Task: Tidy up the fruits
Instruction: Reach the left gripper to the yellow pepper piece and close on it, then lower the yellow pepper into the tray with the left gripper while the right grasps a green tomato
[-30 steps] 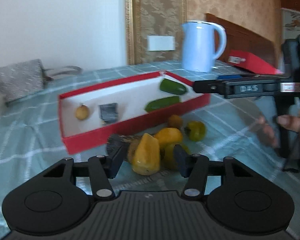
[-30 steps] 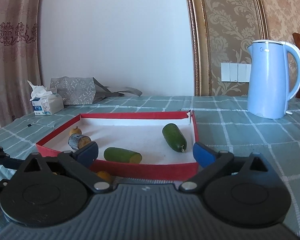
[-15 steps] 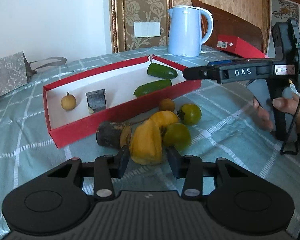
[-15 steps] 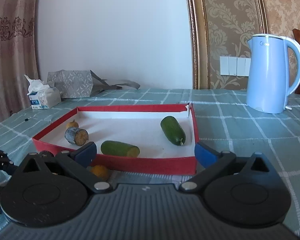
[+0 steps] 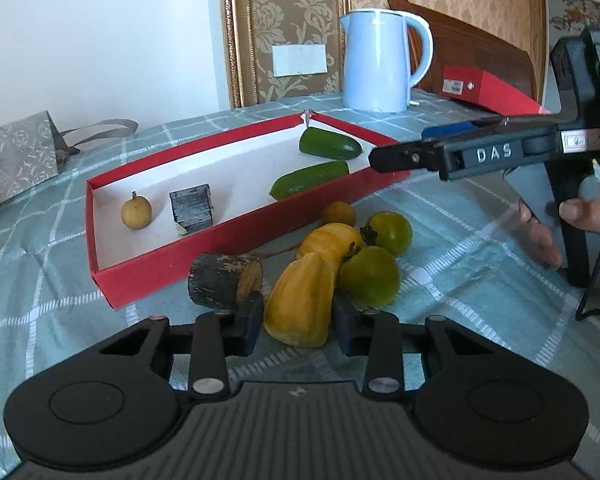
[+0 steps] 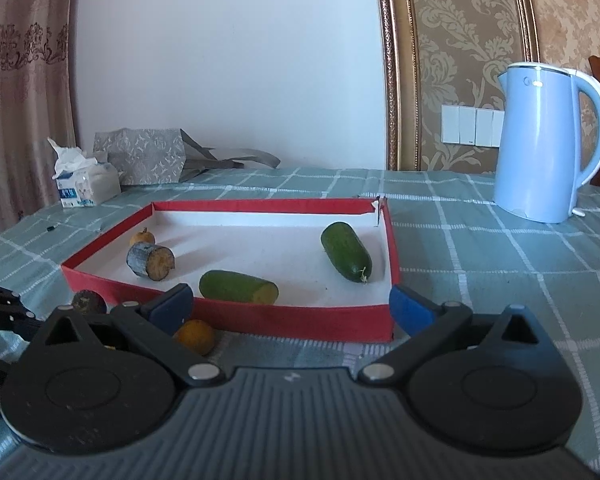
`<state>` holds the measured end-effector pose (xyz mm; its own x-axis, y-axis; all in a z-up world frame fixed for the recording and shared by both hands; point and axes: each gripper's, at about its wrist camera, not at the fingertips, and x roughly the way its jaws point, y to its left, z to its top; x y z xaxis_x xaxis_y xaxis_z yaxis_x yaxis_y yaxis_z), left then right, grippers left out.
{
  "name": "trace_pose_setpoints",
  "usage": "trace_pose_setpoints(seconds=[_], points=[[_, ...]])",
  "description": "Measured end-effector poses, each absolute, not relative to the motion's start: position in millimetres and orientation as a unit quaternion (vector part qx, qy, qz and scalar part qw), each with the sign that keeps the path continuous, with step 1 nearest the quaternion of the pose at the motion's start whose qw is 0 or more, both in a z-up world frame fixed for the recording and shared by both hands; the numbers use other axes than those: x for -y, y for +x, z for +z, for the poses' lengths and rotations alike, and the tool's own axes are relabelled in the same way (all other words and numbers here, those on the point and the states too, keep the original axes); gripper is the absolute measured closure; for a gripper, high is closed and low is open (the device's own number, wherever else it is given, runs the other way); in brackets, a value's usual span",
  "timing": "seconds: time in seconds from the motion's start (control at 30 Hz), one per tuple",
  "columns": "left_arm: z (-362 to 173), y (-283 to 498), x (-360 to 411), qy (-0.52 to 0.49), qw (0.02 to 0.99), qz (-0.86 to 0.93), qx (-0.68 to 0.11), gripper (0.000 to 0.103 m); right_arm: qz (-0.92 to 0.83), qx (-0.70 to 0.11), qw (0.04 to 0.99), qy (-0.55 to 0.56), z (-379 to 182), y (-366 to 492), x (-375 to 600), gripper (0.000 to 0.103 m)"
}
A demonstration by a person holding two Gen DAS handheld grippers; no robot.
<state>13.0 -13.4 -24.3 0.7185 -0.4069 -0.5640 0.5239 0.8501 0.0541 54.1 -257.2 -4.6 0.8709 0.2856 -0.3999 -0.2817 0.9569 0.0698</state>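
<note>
My left gripper (image 5: 299,326) is closing on a yellow wax-apple-shaped fruit (image 5: 300,300); both pads touch its sides. It lies in a pile in front of the red box (image 5: 172,276), beside a dark cut stub (image 5: 220,280), another yellow fruit (image 5: 330,240), two green tomatoes (image 5: 370,276) and a small orange fruit (image 5: 339,213). Inside the box lie two green cucumber pieces (image 5: 308,180), a dark stub (image 5: 191,208) and a small tan fruit (image 5: 136,212). My right gripper (image 6: 290,306) hovers open and empty at the box's near wall (image 6: 300,320).
A pale blue kettle (image 6: 544,144) stands at the back right on the green checked cloth. A tissue pack (image 6: 86,186) and a grey patterned bag (image 6: 140,156) sit at the back left. A red lid (image 5: 488,92) lies beyond the kettle.
The left jaws have narrowed from well apart to touching the yellow fruit's sides, and the left wrist view has tipped slightly. The right gripper has stayed put.
</note>
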Motion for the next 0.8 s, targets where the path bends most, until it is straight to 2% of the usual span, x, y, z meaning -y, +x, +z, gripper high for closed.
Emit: trace_pose_setpoints(seconds=[0.43, 0.6, 0.67, 0.8], points=[[-18, -13, -2, 0.070, 0.932, -0.251, -0.254, 0.069, 0.178, -0.222, 0.958, 0.006, 0, 38, 267, 0.001], [-13, -12, -16, 0.045, 0.936, -0.239, -0.254, 0.069, 0.236, -0.232, 0.942, -0.061, -6, 17, 244, 0.009], [-12, -11, -21, 0.036, 0.937, -0.237, -0.254, 0.069, 0.243, -0.235, 0.937, -0.088, -9, 14, 235, 0.017], [-11, -10, -26, 0.027, 0.938, -0.234, -0.254, 0.069, 0.251, -0.246, 0.931, -0.102, -12, 18, 224, 0.021]])
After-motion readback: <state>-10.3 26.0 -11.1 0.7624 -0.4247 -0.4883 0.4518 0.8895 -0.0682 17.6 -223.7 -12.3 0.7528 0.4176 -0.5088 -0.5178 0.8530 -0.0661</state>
